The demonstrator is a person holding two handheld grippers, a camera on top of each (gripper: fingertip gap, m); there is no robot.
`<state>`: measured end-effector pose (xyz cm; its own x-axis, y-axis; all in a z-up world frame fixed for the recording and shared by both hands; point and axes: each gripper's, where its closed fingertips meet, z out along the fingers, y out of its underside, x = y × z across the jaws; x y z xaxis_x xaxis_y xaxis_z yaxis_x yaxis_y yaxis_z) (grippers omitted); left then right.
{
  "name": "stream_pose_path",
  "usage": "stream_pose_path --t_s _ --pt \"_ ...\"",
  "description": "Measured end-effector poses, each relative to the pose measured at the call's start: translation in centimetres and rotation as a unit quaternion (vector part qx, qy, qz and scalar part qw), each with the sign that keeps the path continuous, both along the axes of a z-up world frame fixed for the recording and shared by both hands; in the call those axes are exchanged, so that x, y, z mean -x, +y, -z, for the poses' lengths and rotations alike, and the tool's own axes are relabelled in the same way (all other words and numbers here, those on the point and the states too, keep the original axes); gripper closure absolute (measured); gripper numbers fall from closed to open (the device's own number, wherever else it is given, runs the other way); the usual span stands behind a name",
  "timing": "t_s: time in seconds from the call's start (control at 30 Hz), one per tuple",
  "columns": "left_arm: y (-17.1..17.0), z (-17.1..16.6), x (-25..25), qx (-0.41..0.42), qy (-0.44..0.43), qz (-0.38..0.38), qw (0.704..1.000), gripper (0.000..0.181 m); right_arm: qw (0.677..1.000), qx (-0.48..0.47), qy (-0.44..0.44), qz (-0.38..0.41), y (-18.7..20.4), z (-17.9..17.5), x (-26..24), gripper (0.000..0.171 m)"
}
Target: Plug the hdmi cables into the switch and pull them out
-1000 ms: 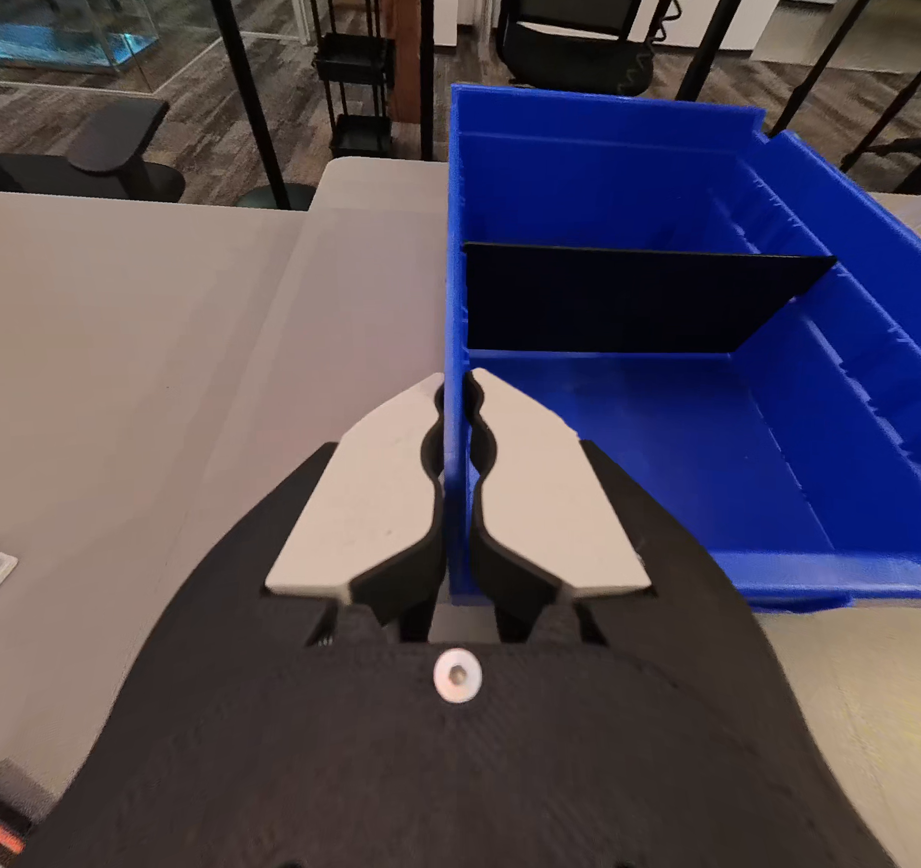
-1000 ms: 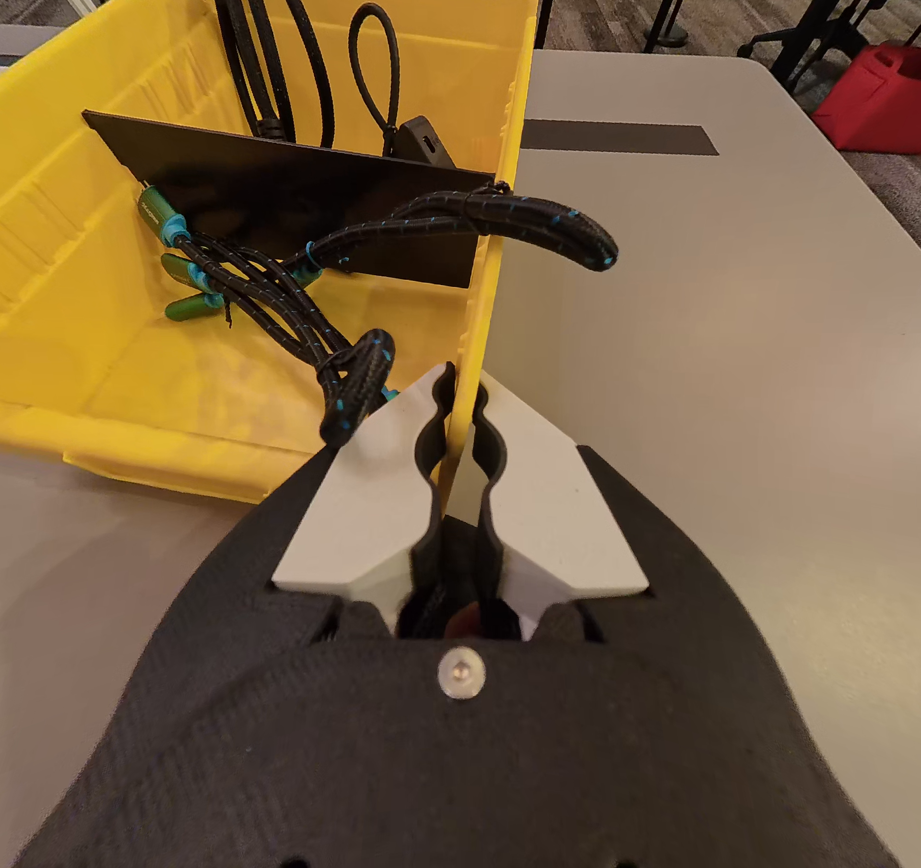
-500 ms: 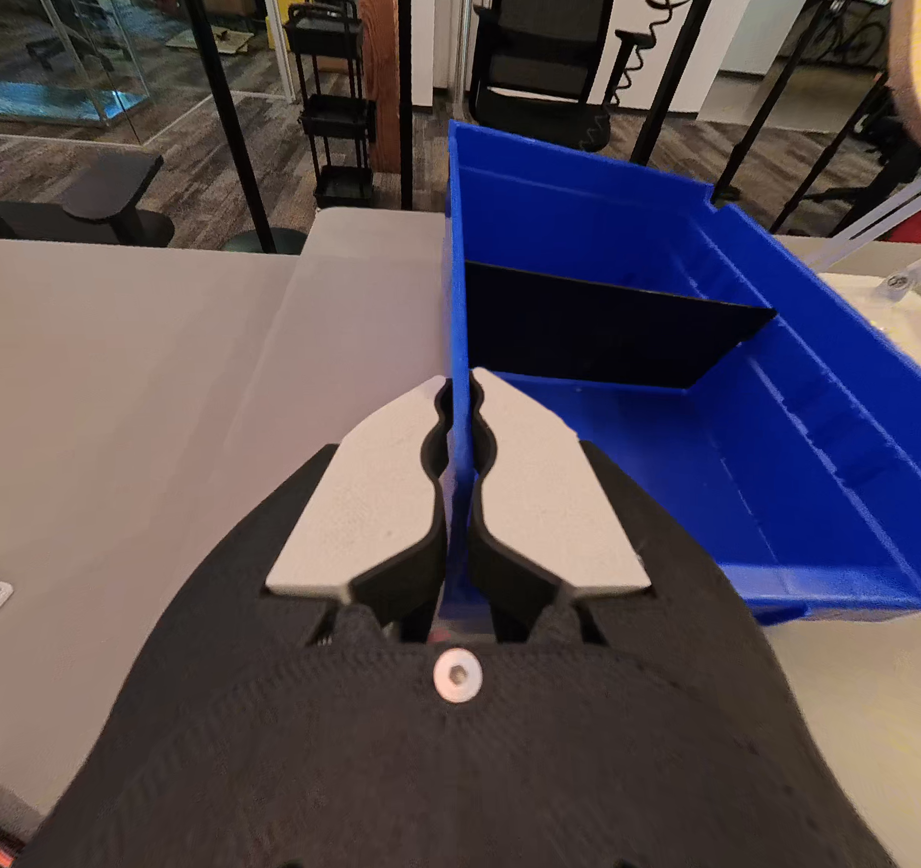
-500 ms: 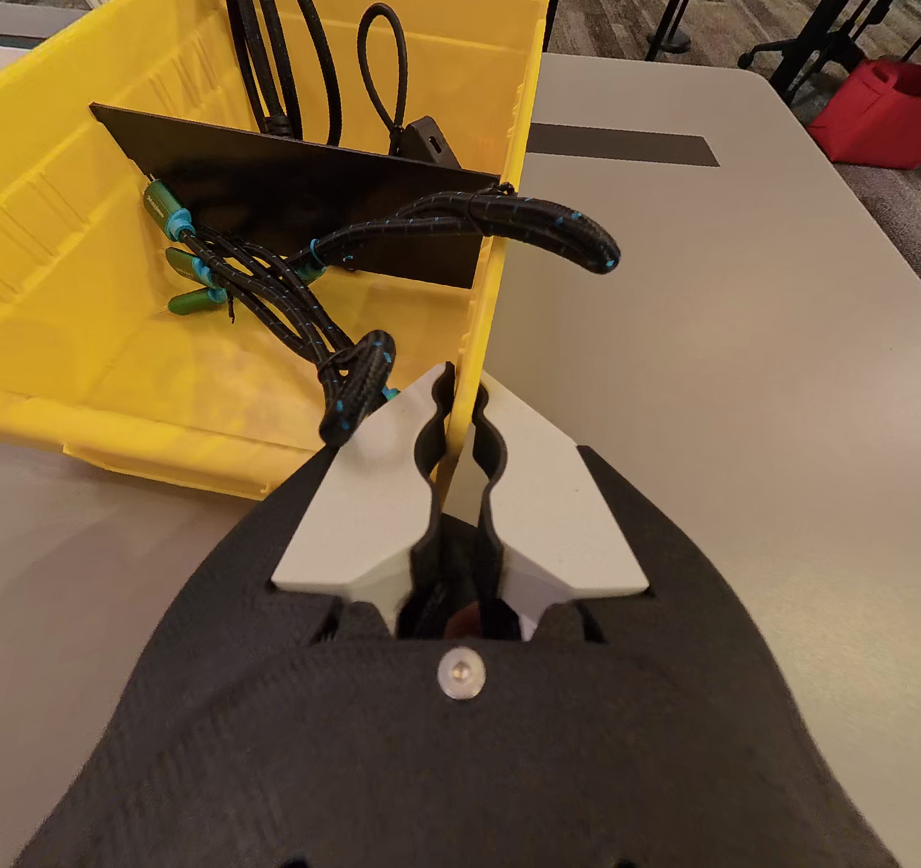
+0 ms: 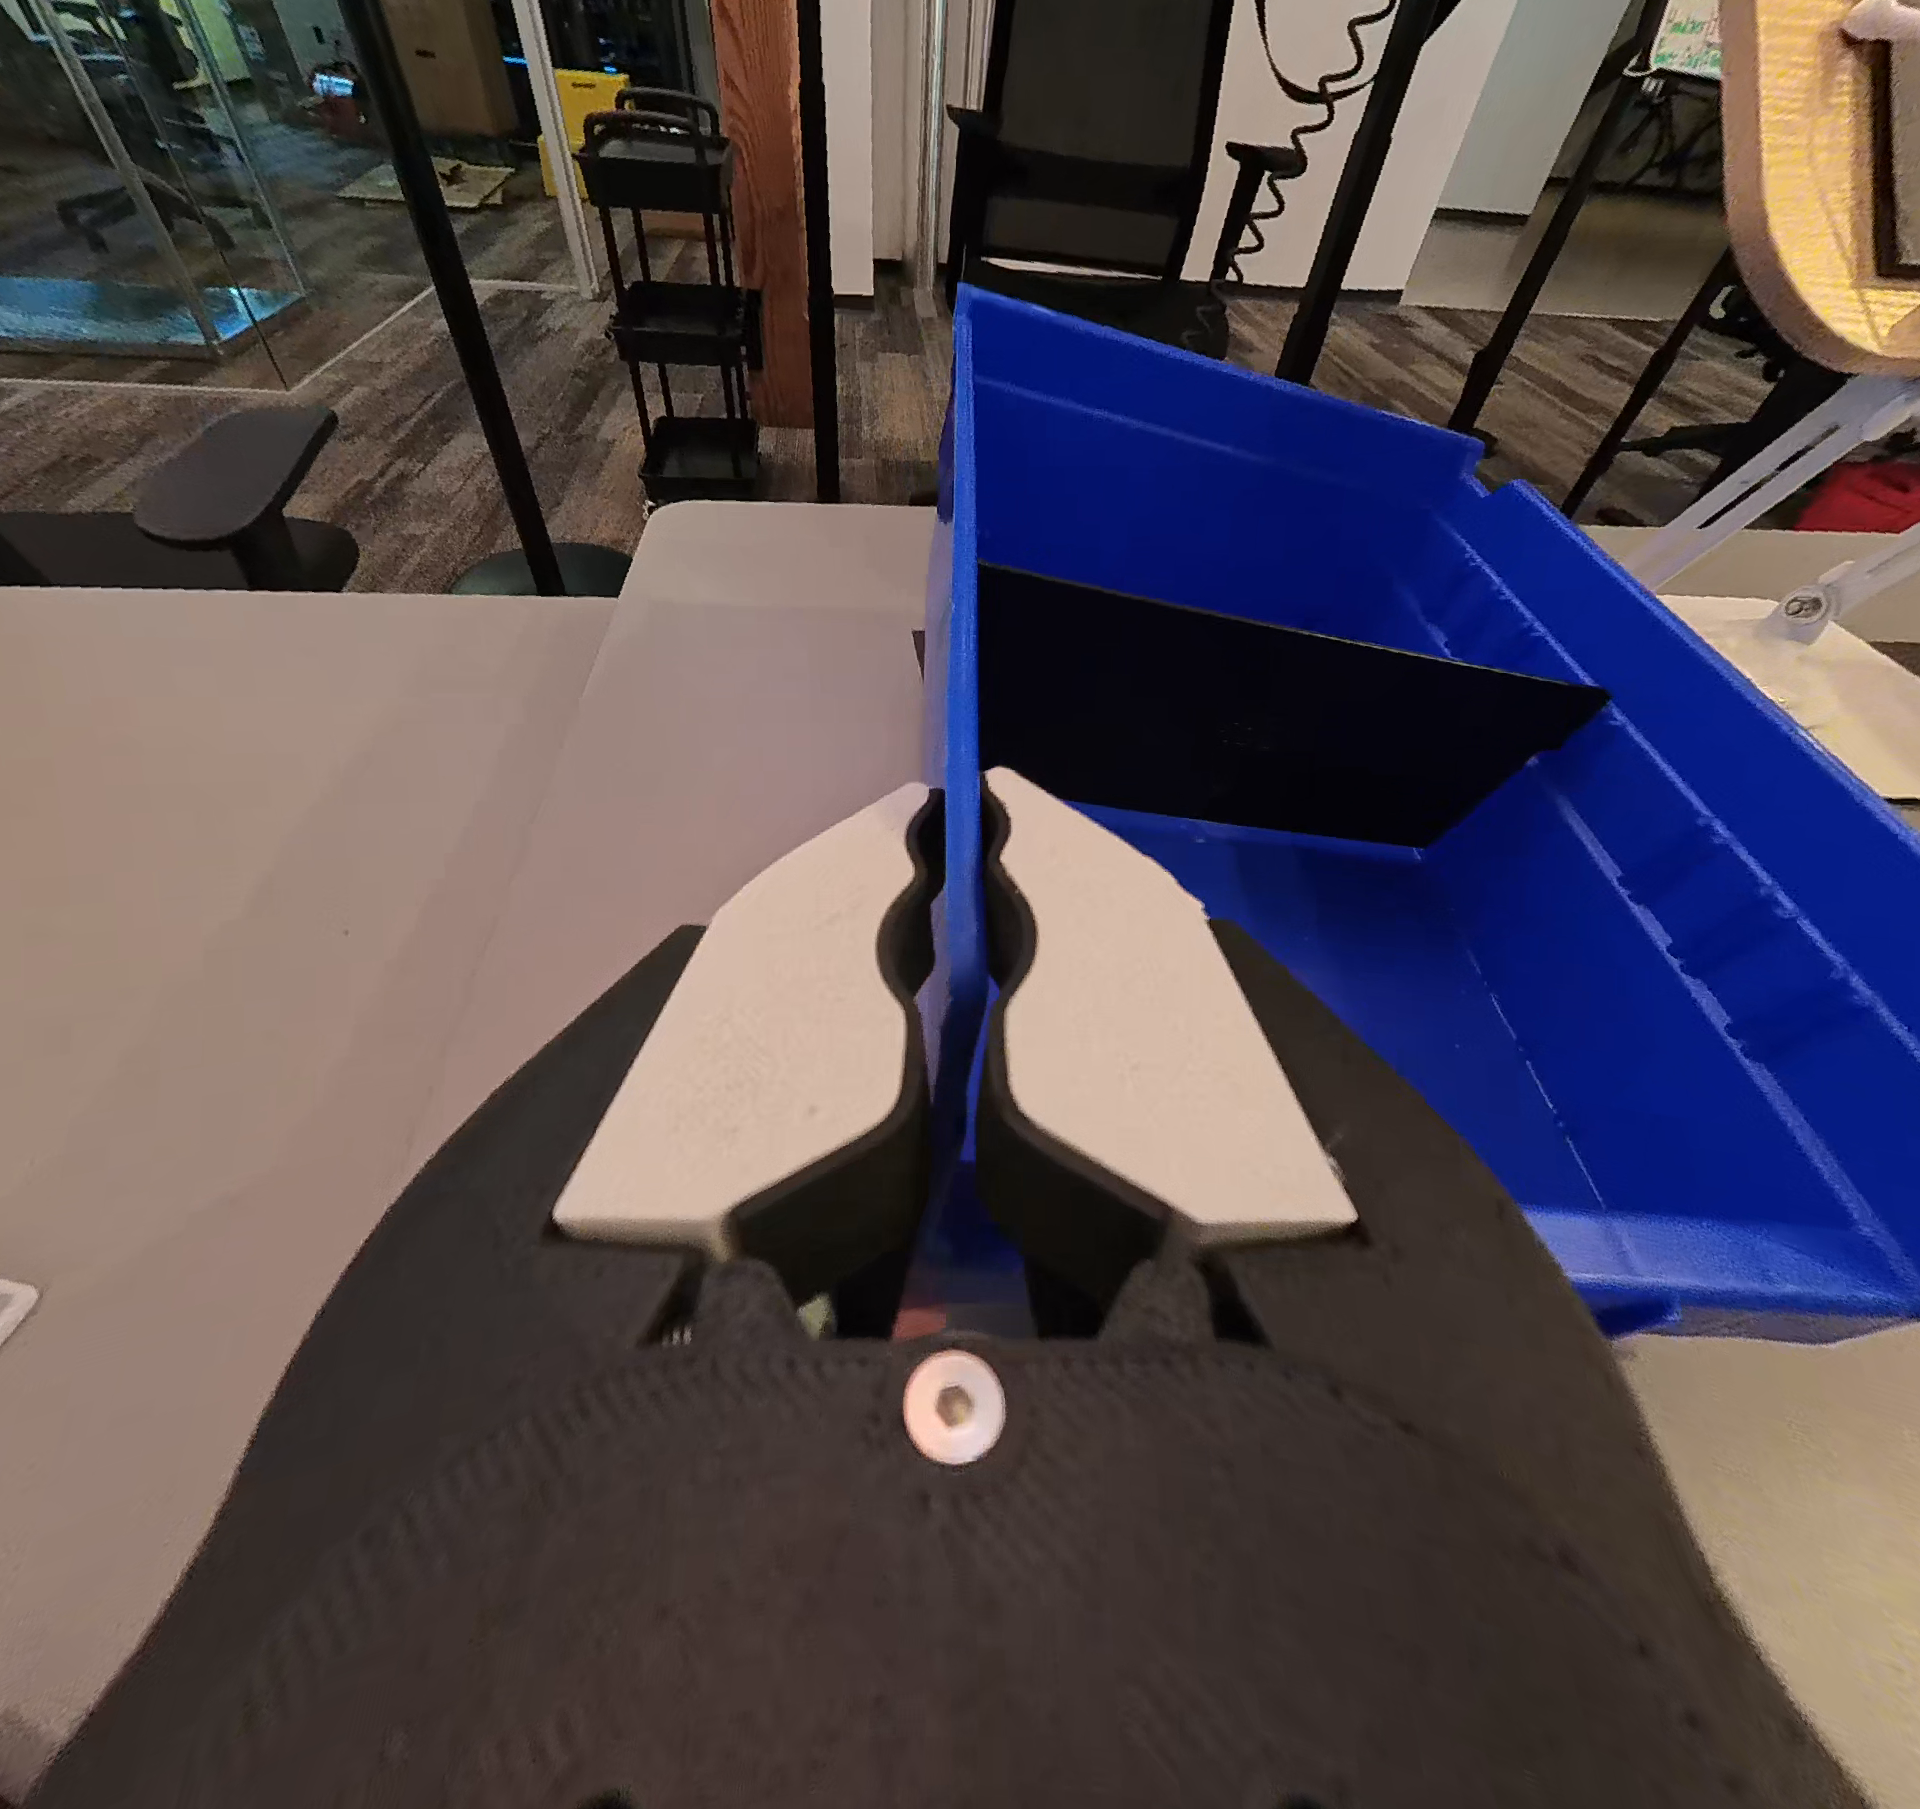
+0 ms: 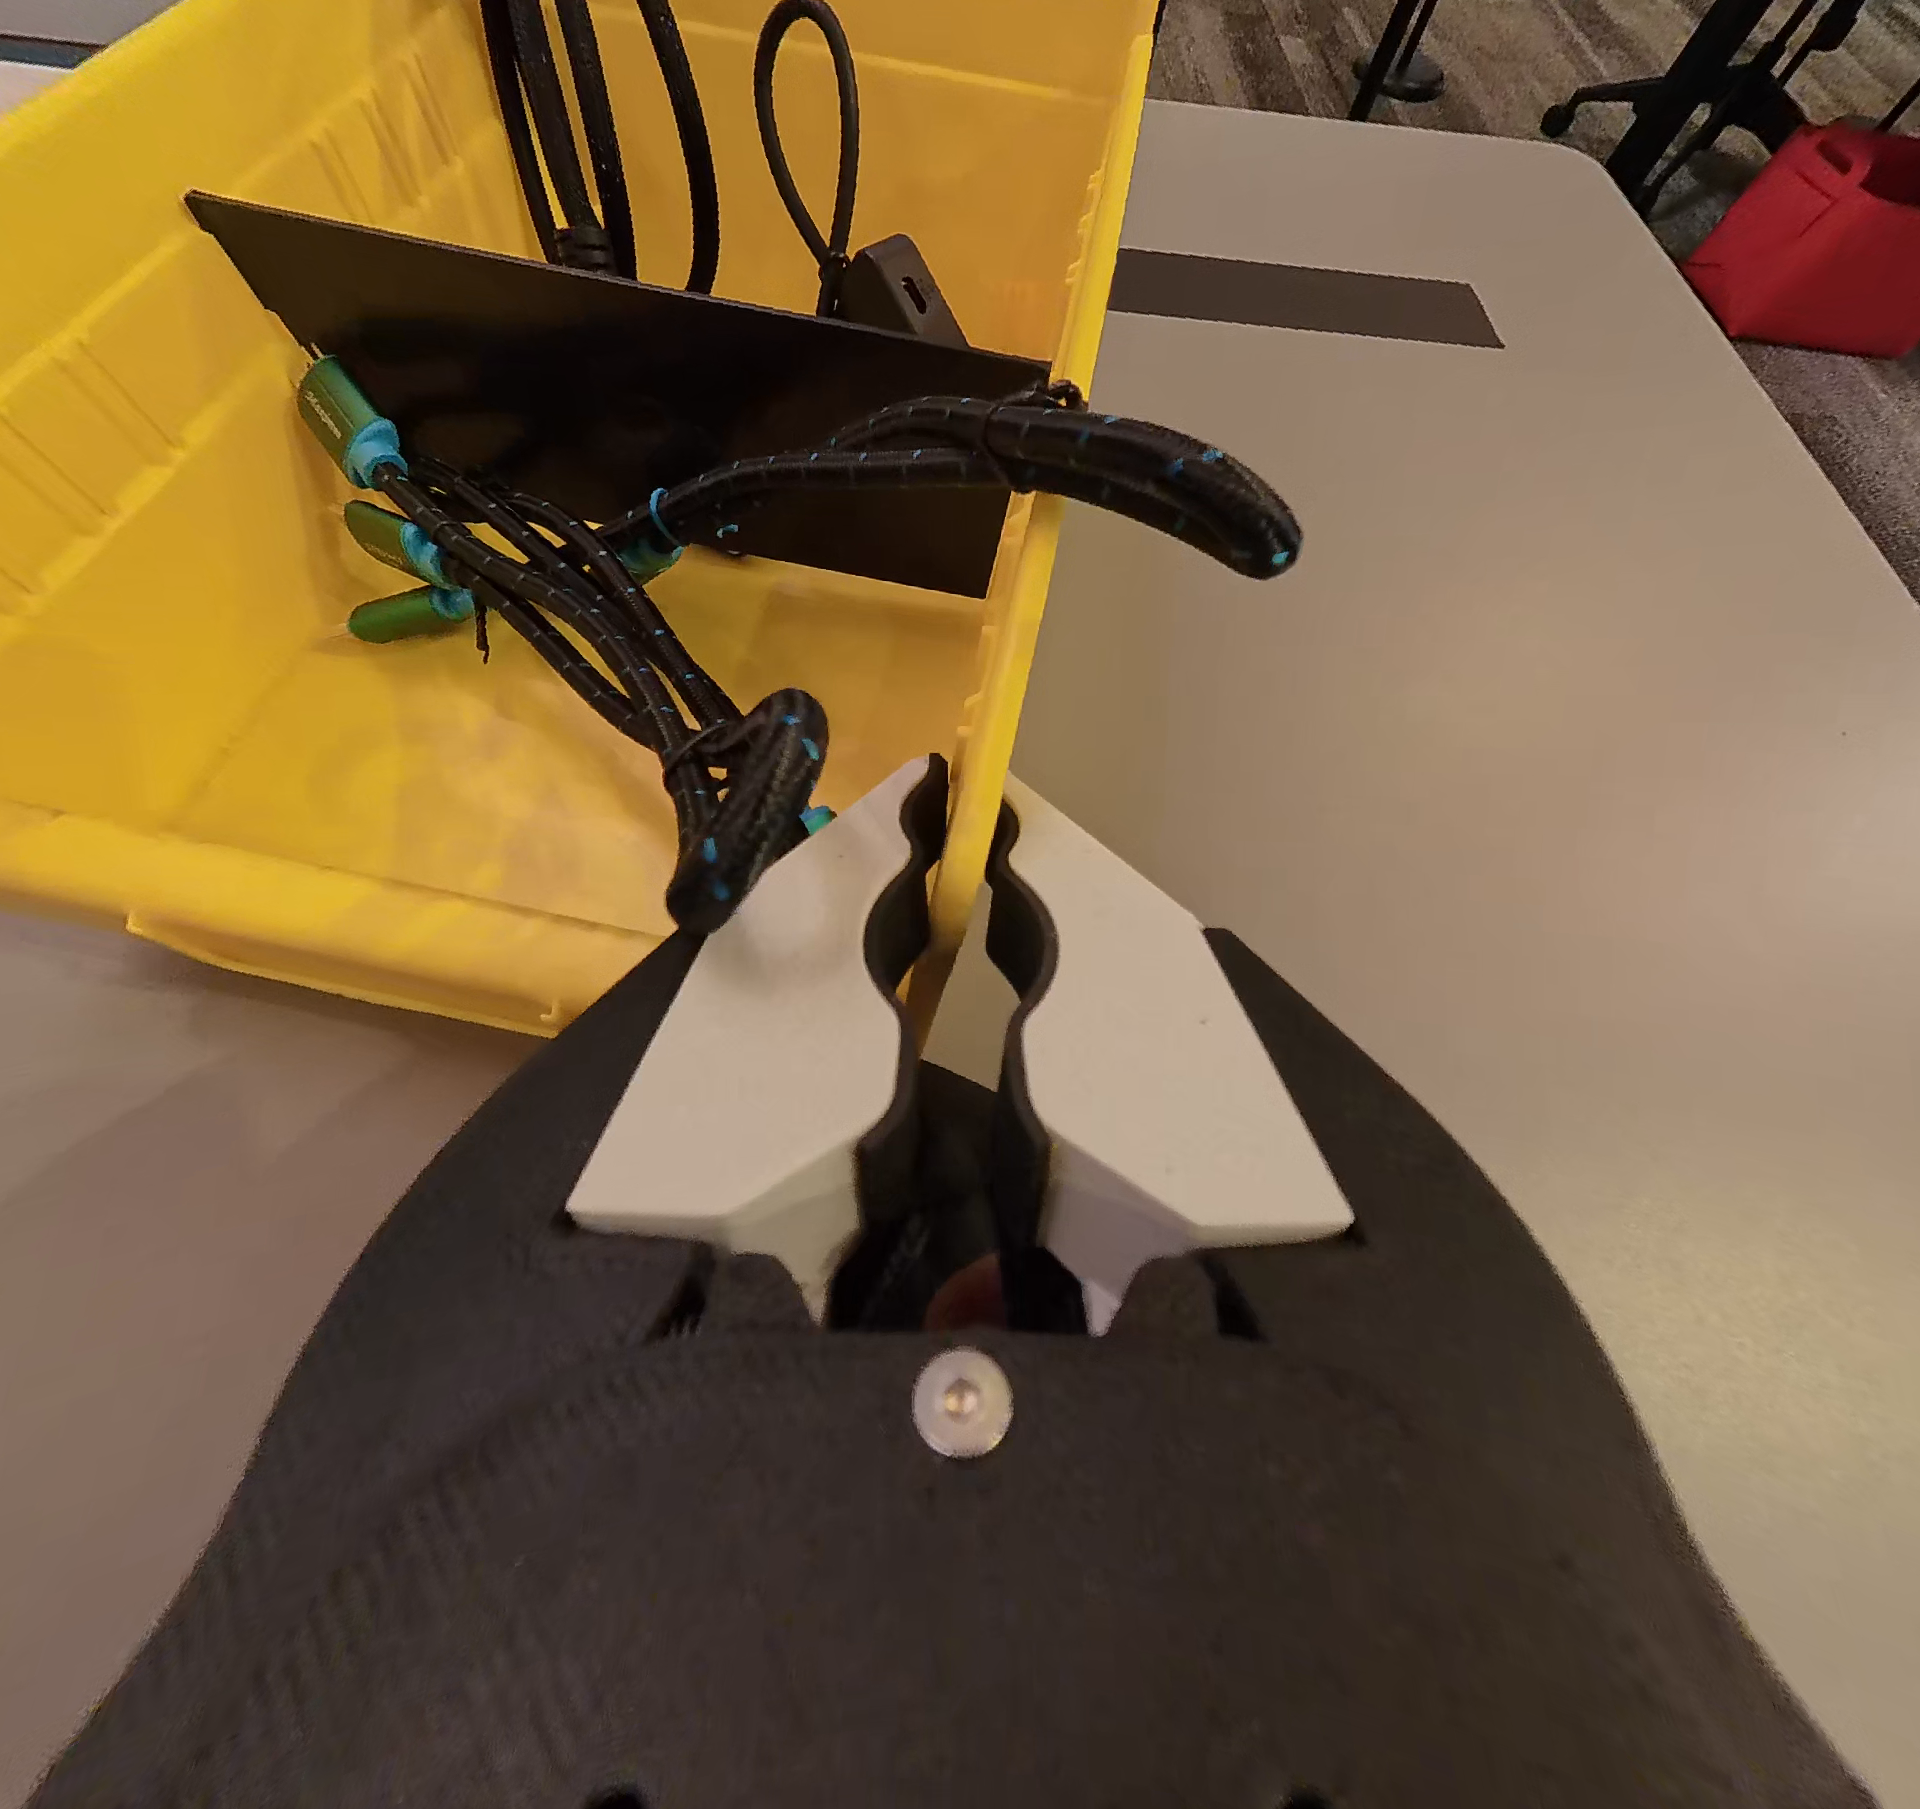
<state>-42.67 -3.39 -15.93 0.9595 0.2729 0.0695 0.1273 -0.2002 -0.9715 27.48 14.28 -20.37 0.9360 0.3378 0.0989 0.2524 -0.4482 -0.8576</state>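
The grey table (image 6: 1455,720) filled the right and lower left of the right wrist view. The yellow bin (image 6: 156,533) occupied the upper left of that frame; the blue bin (image 5: 1558,1084) occupied the right half of the left wrist view, its visible compartments bare around a black divider (image 5: 1247,710).

The right gripper (image 6: 968,793) was closed down to a narrow gap, clamped on the yellow bin's side wall. The left gripper (image 5: 956,793) was likewise nipped on the blue bin's near wall.

The braided HDMI cables (image 6: 582,606) lay bundled in the yellow bin's near compartment, green plugs (image 6: 338,409) against its black divider (image 6: 623,377), one loop hanging over the rim at centre frame. The black switch (image 6: 894,289) sat behind that divider.

Judged risk: both grips bore on thin plastic walls, so either bin could tip or slip, and the overhanging loop could snag or spill.

Only the right view showed cables and switch; only the left showed the blue bin.
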Motion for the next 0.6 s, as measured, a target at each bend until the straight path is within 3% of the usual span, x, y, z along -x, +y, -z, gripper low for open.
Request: stream_pose_path --t_s 0.4,0.6 --pt "-0.3 -1.3 -0.5 -0.027 0.014 0.022 0.999 0.178 1.000 0.013 -0.021 -0.008 -0.7 -0.4 0.9 0.170" --pt "-1.6 -1.8 0.5 -0.079 -0.055 0.031 0.995 0.178 0.999 0.014 -0.036 -0.015 -1.3 -0.7 1.6 0.170"
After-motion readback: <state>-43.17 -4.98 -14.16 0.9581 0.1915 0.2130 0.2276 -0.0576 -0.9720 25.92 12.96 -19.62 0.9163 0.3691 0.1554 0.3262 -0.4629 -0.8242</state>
